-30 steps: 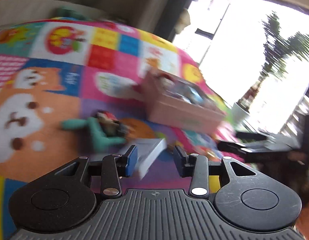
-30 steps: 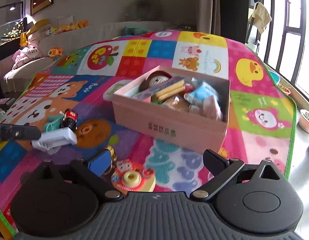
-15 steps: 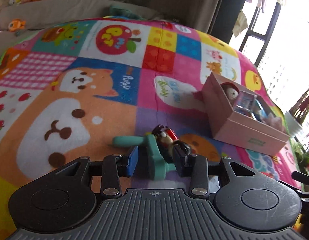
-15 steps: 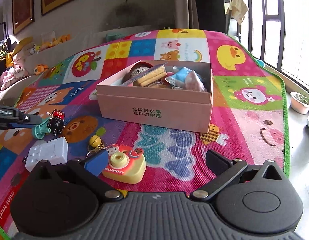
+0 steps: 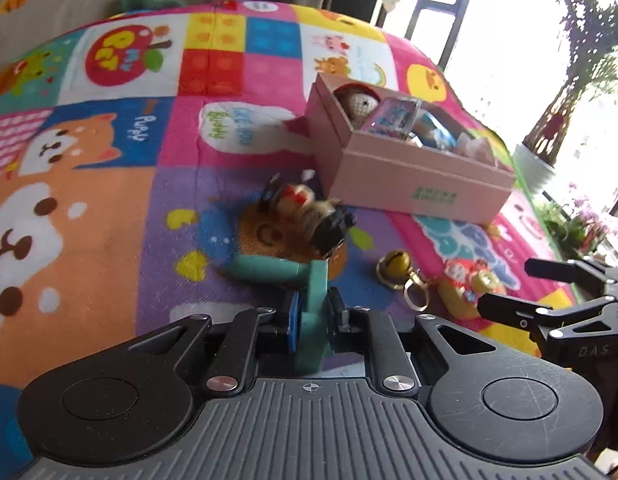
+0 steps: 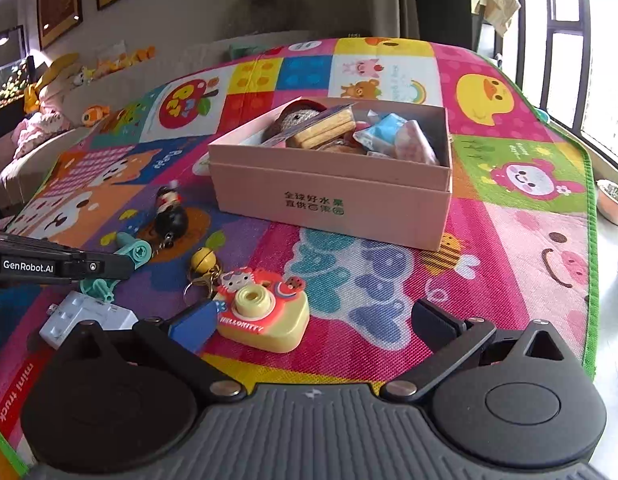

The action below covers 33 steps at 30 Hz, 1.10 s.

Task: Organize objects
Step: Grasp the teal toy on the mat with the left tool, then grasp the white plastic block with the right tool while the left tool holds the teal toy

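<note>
Where the left wrist view bottoms out, the left gripper (image 5: 313,322) has its two pads clamped on the near leg of a teal plastic toy (image 5: 313,304), whose other arm runs off to the left across the purple patch of the play mat (image 5: 109,208). Just past the teal piece lies a small doll keychain (image 5: 309,216) with a dark head, blurred, on the orange bear print. Right of it sit a yellow bell keyring (image 5: 397,268) and a yellow toy camera (image 5: 467,288). In the right wrist view the right gripper (image 6: 315,324) stands wide open with nothing pinched; the toy camera sits between its fingers, close against the blue pad on the left finger, well apart from the right one. A white block (image 6: 85,314) lies at lower left of that frame. Farther back, centre frame, the pink cardboard box (image 6: 333,200) rests on the mat, already holding a knitted toy, biscuits and wrapped packets.
</note>
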Available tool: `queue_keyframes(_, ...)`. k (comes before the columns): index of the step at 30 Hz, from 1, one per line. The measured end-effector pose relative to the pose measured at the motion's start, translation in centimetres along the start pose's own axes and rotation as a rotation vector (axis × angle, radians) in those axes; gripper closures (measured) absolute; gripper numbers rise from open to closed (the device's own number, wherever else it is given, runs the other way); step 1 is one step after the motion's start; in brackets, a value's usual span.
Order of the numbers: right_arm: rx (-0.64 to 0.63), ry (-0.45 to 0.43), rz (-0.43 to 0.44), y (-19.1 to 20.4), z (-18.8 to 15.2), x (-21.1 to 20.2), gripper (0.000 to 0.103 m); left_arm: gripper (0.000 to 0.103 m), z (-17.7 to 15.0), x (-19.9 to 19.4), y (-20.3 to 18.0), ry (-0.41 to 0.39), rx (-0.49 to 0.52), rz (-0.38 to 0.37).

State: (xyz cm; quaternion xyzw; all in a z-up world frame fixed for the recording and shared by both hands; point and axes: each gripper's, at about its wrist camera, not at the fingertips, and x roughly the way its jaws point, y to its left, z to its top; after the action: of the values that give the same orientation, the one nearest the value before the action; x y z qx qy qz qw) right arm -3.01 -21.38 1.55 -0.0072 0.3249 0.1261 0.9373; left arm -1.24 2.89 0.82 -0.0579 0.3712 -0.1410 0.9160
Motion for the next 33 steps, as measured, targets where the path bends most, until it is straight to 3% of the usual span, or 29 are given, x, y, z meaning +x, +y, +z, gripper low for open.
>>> queue_keyframes(10, -0.03, 0.089, 0.009, 0.5, 0.1, 1.3, 0.0, 0.084, 0.0, 0.1, 0.2, 0.002, -0.048, -0.008)
queue_keyframes(20, -0.048, 0.117, -0.008, 0.7, 0.2, 1.6, 0.0, 0.086, -0.7, -0.2, 0.0, -0.046, -0.051, -0.004)
queue_keyframes(23, -0.05, 0.113, -0.008, 0.7, 0.1, 1.6, 0.0, 0.087, -0.5, -0.7, 1.1, -0.038, -0.115, -0.036)
queue_keyframes(26, -0.053, 0.109, -0.011, 0.8, 0.1, 1.5, 0.0, 0.087, -0.5, -1.5, 1.7, -0.07, -0.106, -0.001)
queue_keyframes(33, -0.054, 0.109, -0.014, 0.9, 0.0, 1.5, 0.0, 0.084, -1.0, -1.5, 1.8, -0.038, -0.049, 0.043)
